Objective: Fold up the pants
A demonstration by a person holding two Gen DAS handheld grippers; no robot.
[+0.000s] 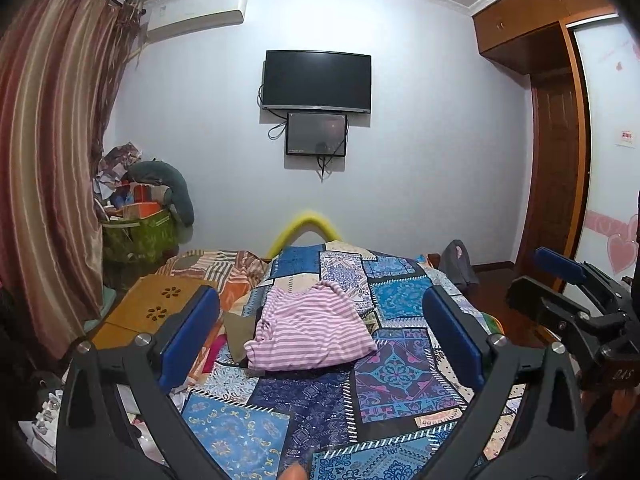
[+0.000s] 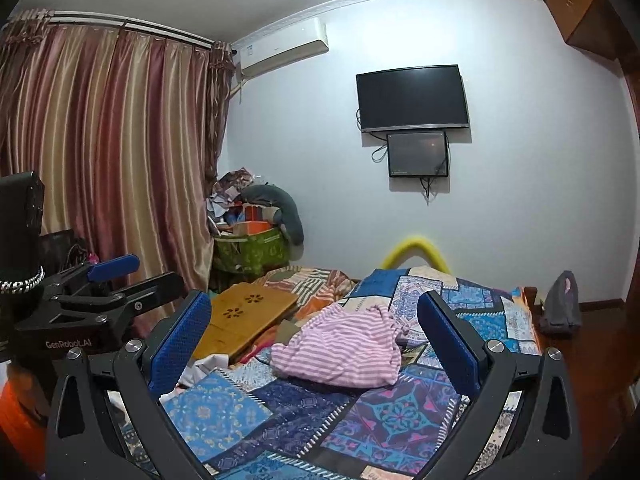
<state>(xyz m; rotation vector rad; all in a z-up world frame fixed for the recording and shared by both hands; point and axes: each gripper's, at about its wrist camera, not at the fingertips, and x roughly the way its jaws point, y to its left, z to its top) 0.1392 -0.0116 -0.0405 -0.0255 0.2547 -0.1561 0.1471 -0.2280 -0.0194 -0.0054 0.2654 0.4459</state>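
Pink and white striped pants (image 1: 310, 330) lie crumpled in a heap on the blue patchwork bedspread (image 1: 400, 376), past the middle of the bed. They also show in the right wrist view (image 2: 344, 350). My left gripper (image 1: 320, 340) is open and empty, held above the bed short of the pants. My right gripper (image 2: 316, 344) is open and empty too, beside the left one, also short of the pants. The right gripper shows at the right edge of the left wrist view (image 1: 576, 300), and the left gripper shows at the left of the right wrist view (image 2: 100, 292).
A wooden lap desk (image 2: 248, 316) lies on the bed left of the pants, with a striped blanket (image 2: 316, 284) behind it. A khaki cloth (image 1: 239, 330) sits by the pants' left side. A grey bag (image 2: 562, 306) stands off the bed's right edge. A cluttered green bin (image 2: 252, 252) is in the far corner.
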